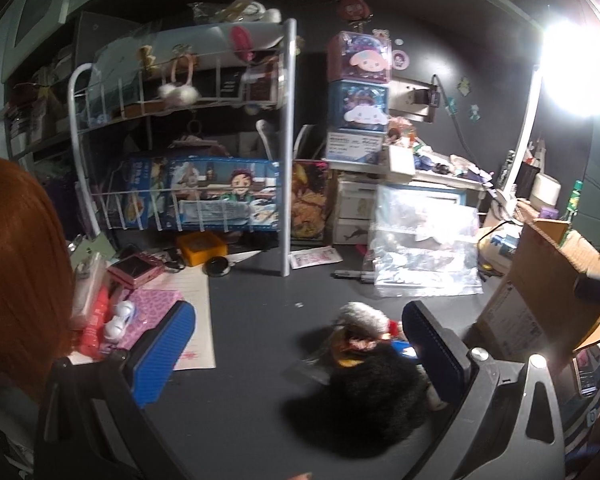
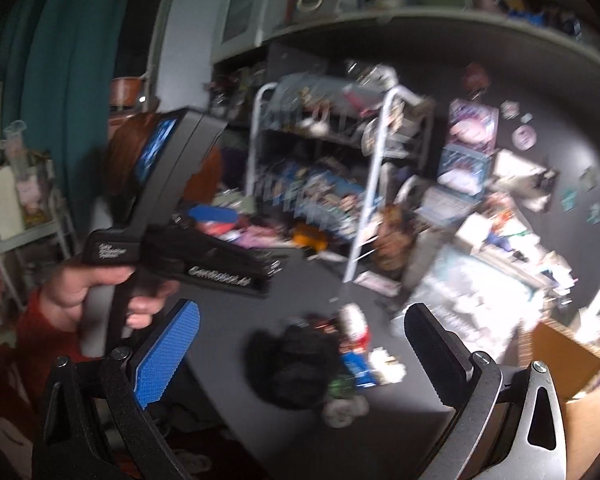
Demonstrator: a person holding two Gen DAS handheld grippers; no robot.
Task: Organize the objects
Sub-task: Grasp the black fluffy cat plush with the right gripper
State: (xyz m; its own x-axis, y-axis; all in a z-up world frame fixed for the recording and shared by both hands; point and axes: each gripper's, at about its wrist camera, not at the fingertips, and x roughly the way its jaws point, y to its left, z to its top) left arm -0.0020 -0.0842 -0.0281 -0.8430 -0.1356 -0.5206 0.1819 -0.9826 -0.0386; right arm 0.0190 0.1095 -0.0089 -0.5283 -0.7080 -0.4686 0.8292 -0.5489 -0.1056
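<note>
Dark grey table crowded along its back with a white wire rack and stacked character boxes. "GenRobot.AI" reads on the left claw's body in the right view. Left claw spread wide, empty, its right finger touching or just beside a black furry bundle mid-table. Right claw equally wide, empty, above that bundle; blur hides the small things beside it.

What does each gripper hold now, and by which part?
Nothing. The left gripper and the right gripper are both open above the dark desk.
</note>
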